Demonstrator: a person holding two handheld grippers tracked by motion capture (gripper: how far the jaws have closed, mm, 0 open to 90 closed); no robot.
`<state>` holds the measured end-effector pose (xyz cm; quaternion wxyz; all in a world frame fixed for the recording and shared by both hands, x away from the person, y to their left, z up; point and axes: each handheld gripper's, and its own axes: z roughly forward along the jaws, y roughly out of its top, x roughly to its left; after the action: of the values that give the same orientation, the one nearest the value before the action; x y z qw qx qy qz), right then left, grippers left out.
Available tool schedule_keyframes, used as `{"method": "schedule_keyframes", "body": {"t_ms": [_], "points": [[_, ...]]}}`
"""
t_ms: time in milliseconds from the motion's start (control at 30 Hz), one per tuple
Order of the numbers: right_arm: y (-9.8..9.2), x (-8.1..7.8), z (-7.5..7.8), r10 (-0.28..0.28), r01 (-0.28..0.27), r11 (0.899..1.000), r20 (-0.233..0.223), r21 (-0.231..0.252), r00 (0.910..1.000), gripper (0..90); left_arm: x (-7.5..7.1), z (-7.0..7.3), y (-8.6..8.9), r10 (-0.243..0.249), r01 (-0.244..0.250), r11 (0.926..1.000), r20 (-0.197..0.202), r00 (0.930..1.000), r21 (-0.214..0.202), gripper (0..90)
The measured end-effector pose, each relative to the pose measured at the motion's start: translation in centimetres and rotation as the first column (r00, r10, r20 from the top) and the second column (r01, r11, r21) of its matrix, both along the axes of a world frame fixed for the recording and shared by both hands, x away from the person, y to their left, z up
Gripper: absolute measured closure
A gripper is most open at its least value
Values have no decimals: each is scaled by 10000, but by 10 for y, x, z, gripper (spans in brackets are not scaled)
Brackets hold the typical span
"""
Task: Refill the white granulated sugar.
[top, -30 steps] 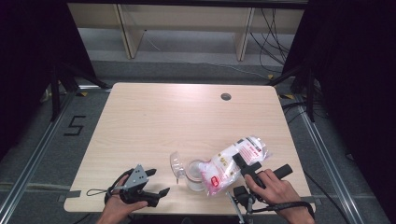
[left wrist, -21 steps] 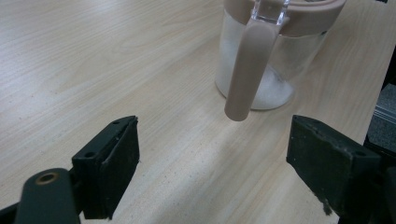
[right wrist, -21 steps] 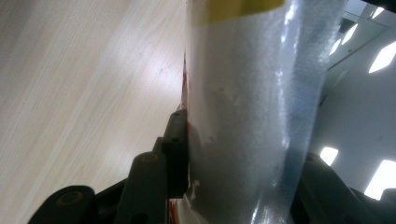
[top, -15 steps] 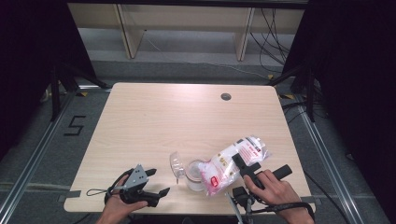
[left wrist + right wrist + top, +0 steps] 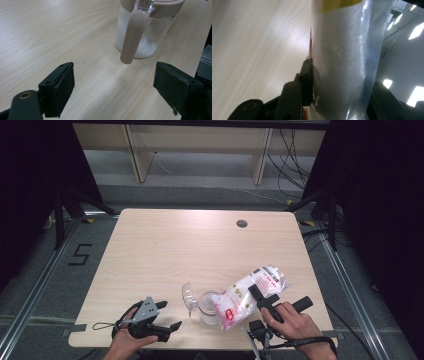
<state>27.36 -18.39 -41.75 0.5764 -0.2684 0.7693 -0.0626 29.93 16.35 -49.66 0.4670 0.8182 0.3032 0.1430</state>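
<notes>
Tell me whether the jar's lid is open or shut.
Open. The jar stands upright with its flip lid swung up to the left, while the bag in the right gripper tilts over its mouth.

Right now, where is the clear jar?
In the high view the clear jar stands near the table's front edge, right of centre, beside the tilted white bag held by the right gripper.

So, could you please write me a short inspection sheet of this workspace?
Surface: light wooden table, round grommet hole near far edge.
Job's things: clear jar with white grains, flip lid open; white bag tilted over it.
Clutter: nothing seen.
Grippers: left tongs open, resting beside the jar; right tongs clamped on the bag.
Cables: loop by left hand; bundle on floor behind.
Surroundings: shelf frame, black curtains.
</notes>
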Motion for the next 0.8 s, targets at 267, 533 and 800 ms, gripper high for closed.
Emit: {"method": "schedule_keyframes", "body": {"t_ms": [267,533,800], "points": [[0,0,-1,51,-51,9999,4,138,10000,644,-1,-1,-2,66,-69,9995,-75,9999,-301,166],[1,-1,0,36,-36,10000,62,76,10000,645,-1,-1,-2,81,-83,9997,-75,9999,-216,166],[1,-1,1,101,-100,9999,86,-74,9999,647,-1,0,-2,91,-92,9997,-66,9999,-238,166]]}}
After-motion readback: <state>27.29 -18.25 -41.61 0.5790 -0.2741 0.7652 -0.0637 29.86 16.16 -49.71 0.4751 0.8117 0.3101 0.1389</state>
